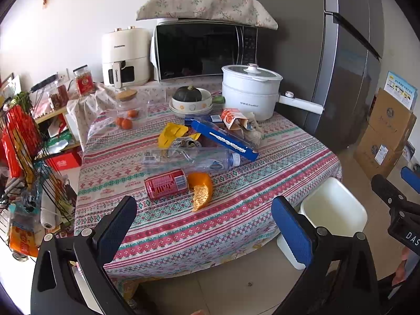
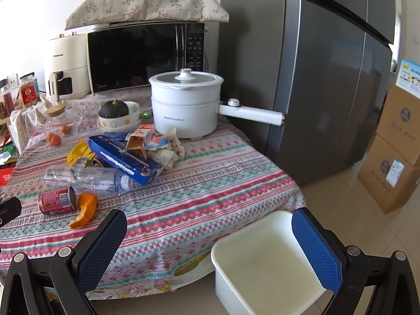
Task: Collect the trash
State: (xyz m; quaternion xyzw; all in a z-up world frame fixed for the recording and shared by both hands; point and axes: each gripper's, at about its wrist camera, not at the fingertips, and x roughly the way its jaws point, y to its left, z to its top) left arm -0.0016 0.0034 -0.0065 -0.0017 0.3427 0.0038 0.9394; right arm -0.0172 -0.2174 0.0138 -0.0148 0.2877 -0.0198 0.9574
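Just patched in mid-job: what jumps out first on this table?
A litter pile in the middle of the patterned tablecloth: a red can on its side touching an orange peel, a clear plastic bottle behind, a blue box propped on top. An empty white bin waits on the floor by the table's corner; both grippers hang open.

My left gripper (image 1: 204, 223) has black angular arms, silver screws and blue cross-hatched pads (image 1: 290, 229). My right gripper (image 2: 210, 252) matches it, pads (image 2: 316, 249) equally blue.
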